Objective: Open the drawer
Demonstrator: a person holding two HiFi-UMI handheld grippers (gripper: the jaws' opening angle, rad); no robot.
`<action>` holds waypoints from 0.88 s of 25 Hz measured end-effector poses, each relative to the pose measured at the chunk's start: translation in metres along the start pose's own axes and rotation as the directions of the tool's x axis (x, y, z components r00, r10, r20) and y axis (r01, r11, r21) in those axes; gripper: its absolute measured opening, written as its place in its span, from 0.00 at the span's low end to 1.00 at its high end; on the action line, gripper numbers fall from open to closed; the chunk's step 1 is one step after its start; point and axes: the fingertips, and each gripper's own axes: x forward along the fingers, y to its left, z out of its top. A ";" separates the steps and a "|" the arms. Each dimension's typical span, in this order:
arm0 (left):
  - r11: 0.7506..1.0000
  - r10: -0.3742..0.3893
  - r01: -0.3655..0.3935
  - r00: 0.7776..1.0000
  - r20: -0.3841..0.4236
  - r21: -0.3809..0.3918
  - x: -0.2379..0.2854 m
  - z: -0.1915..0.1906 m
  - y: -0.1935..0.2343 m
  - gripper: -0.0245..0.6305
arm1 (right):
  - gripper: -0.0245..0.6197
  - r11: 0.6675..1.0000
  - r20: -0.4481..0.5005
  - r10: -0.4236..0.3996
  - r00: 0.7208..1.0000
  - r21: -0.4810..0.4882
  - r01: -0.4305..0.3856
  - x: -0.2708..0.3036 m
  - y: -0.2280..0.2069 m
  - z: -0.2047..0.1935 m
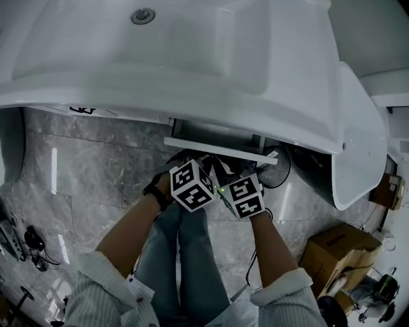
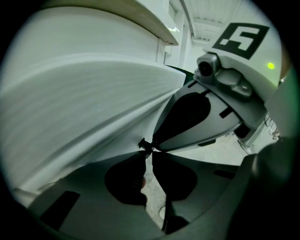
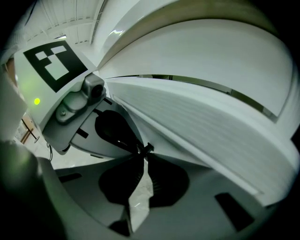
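The white drawer front stands a little way out from the cabinet under the sink. Both grippers are held close together just below it; their marker cubes show, while the jaw tips are hidden in the head view. In the left gripper view my left gripper is shut, tips pinched together against the drawer's white face, nothing between them. My right gripper is likewise shut at the drawer's white panel. Each gripper view shows the other gripper's body touching tip to tip.
A white sink basin with a drain overhangs the drawer. A white fixture stands to the right, a cardboard box on the floor beyond it. Cables lie at the left on the marble floor.
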 end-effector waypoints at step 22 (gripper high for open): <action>0.998 -0.006 0.004 1.000 -0.031 -0.062 -0.011 -0.028 -0.037 0.11 | 0.07 0.999 -0.008 0.007 1.000 0.040 -0.007 -0.014 0.035 -0.029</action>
